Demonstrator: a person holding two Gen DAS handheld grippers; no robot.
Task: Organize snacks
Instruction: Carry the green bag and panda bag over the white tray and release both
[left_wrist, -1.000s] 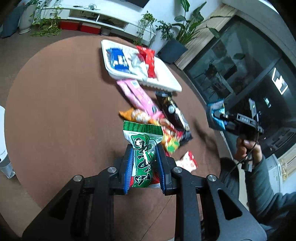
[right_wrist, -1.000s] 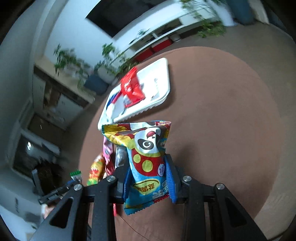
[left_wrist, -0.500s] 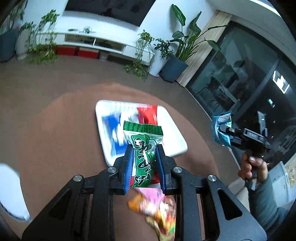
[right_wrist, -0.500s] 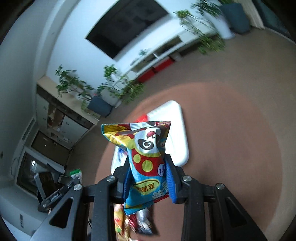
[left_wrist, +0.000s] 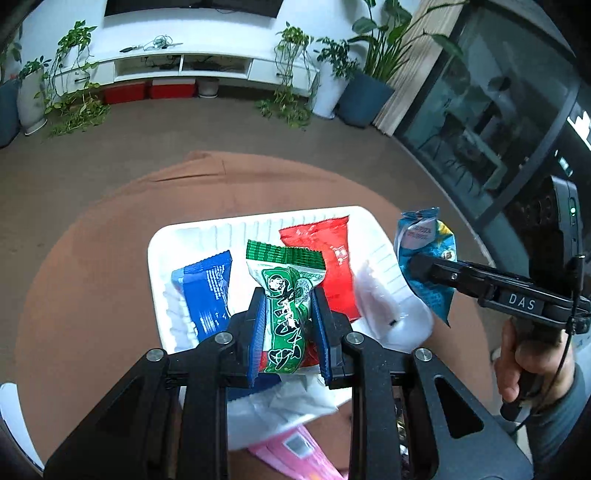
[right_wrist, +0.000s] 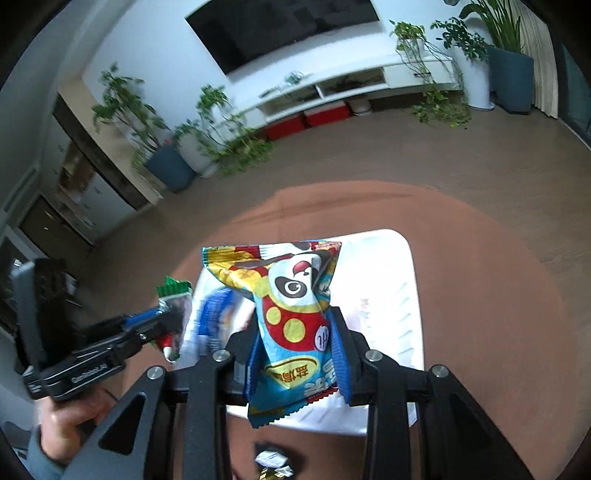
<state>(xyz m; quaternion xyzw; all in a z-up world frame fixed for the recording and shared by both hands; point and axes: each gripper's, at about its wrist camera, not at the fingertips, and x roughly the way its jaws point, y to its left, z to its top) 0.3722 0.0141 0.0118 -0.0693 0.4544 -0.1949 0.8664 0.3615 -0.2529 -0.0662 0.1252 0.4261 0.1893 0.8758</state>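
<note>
My left gripper is shut on a green and white snack packet and hangs over the white tray. A blue packet and a red packet lie in that tray. My right gripper is shut on a blue and yellow snack bag with a cartoon face, also above the white tray. Each gripper shows in the other's view: the right gripper with its blue bag at the tray's right, the left gripper with the green packet at the tray's left.
The tray rests on a round brown table. A pink packet lies on the table near the tray's close edge, and a dark packet shows below the right gripper. Plants, a white low cabinet and glass doors stand beyond.
Both grippers have travelled from over the loose snack pile to above the white tray, each keeping its packet. The pile has slid out of view below.
</note>
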